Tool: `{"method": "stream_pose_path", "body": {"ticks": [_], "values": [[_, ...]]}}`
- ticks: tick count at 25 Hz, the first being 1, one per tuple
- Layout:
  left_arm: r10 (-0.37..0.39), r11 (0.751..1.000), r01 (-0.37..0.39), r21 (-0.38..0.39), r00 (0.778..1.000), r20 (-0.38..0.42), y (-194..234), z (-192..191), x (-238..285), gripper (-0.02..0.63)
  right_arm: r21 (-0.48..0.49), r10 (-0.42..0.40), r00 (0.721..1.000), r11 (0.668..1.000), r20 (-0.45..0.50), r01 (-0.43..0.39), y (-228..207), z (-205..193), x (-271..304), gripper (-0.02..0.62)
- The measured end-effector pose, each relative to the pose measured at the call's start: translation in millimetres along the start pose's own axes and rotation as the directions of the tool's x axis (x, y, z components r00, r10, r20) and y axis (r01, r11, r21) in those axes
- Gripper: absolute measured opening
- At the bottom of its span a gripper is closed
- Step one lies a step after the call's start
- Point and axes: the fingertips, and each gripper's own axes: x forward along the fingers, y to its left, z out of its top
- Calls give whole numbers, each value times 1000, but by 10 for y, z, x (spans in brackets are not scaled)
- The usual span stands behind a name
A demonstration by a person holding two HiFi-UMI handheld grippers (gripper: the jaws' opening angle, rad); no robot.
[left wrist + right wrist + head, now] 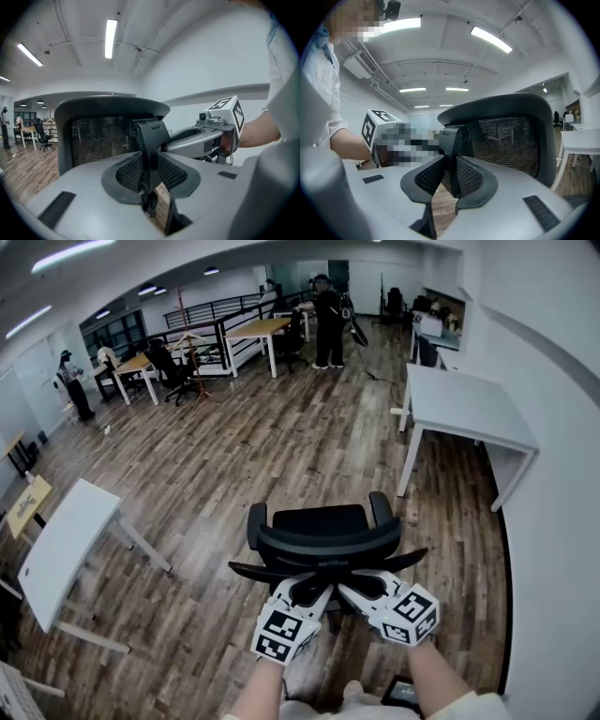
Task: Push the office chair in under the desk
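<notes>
Wide office room with a wooden floor (234, 465), seen steeply from above in the head view. At 8 o'clock stands a white left desk (61, 549), well apart from everything else. Behind it, near 10 o'clock, a person (73, 385) stands by more desks.

At 6 o'clock the left gripper (317, 589) reaches forward to the back of the office chair (323, 535). In the left gripper view its jaws are only a little apart and clenched on the black post (149, 150) that stands up behind the mesh back of the chair. The dark mesh pads (126, 171) press on the post from both sides.

The chair is black and has its back turned to the person. It stands on open floor, under none of the desks and well apart from both.

The right gripper (351, 590) comes in just beside the left one, and the two meet at the same post. In the right gripper view its jaws are also narrow and grip the post between their pads (469, 177). Both grippers are held by bare forearms that enter from the bottom edge.

At 2 o'clock stands the white right desk (464, 404), close to the wall. At 12 o'clock, far back, a second person (328, 320) in dark clothes stands.
</notes>
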Motion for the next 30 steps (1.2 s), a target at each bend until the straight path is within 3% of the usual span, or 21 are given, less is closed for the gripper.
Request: {"method": "stream_pose_path", "body": {"ticks": [10, 20, 30], "values": [[-199, 978, 199, 54, 980, -8, 542, -170, -455, 95, 24, -208, 977, 978, 42, 207, 434, 99, 598, 97], [-314, 947, 310, 85, 949, 33, 920, -181, -623, 94, 94, -472, 877, 881, 85, 465, 528, 192, 989, 97], [-377, 924, 371, 91, 924, 63, 741, -105, -491, 95, 110, -542, 834, 840, 104, 532, 387, 191, 805, 96]]}}
